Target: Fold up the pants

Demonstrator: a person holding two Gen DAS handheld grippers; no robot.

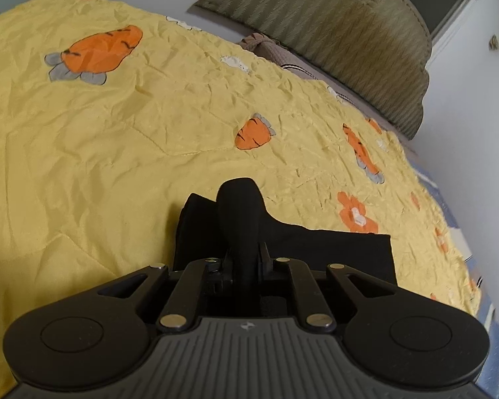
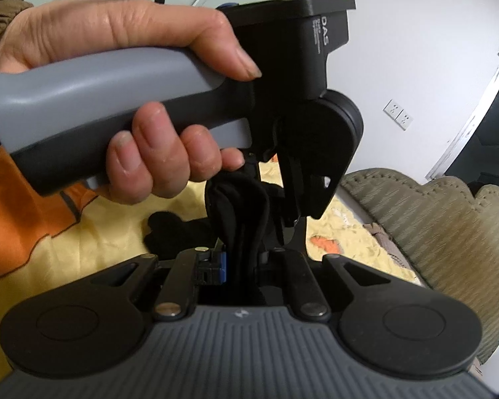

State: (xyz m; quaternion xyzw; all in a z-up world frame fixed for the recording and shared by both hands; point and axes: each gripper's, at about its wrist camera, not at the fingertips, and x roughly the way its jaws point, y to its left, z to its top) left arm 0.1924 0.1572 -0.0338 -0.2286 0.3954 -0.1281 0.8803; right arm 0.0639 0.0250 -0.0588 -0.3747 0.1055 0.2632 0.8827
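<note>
Black pants [image 1: 332, 249] lie on a yellow bedspread [image 1: 116, 133] printed with orange carrots. In the left wrist view my left gripper [image 1: 239, 206] is shut on a bulge of the black cloth, which wraps over and hides its fingertips. In the right wrist view my right gripper [image 2: 239, 212] is shut on a bunched fold of the pants [image 2: 169, 229]. Directly ahead of it and very close, a hand [image 2: 133, 99] holds the left gripper [image 2: 291, 212], which points down at the same cloth.
An olive padded headboard [image 1: 349, 43] stands against the white wall beyond the bed, with a brownish cloth [image 1: 272, 50] at its foot. The bed's edge [image 1: 449, 206] runs down the right side. A wall socket [image 2: 397, 113] and a dark window [image 2: 489, 139] are to the right.
</note>
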